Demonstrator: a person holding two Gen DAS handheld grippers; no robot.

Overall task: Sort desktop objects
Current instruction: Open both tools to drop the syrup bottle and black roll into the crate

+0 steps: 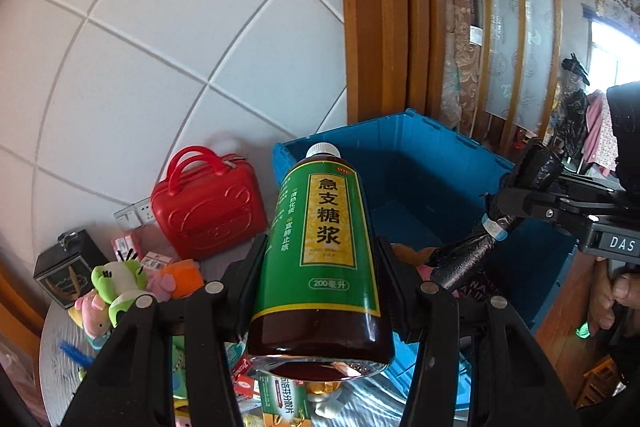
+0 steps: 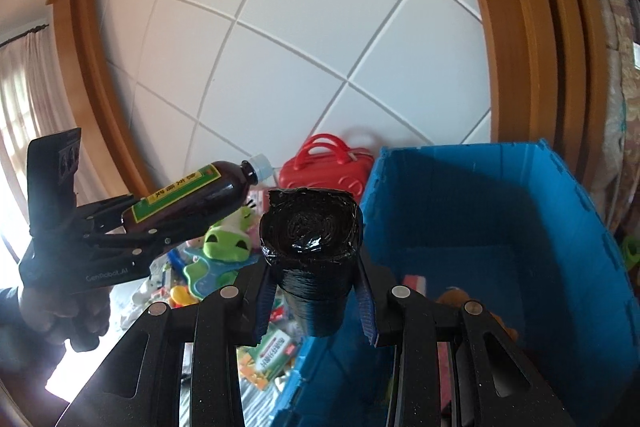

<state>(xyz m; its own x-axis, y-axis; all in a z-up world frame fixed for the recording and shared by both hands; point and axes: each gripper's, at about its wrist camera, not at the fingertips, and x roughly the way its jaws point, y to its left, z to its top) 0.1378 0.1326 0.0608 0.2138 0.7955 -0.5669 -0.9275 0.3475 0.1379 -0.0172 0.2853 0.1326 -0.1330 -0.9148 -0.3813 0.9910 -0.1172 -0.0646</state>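
Now | left tool (image 1: 320,267) grips syrup bottle (image 1: 320,247) | right tool (image 2: 316,291) grips black roll (image 2: 312,259) (white tiled wall (image 2: 300,27))

Left gripper (image 1: 320,267) has its jaws clamped on a brown syrup bottle (image 1: 320,251) with a green label, white cap pointing away toward the blue crate (image 1: 440,163). Off to the right, the right gripper (image 1: 500,223) holds a black roll of bags (image 1: 468,255) over the crate. Far left there's a red case (image 1: 208,203) and a green frog plush (image 1: 118,283) on the counter (image 1: 60,339).
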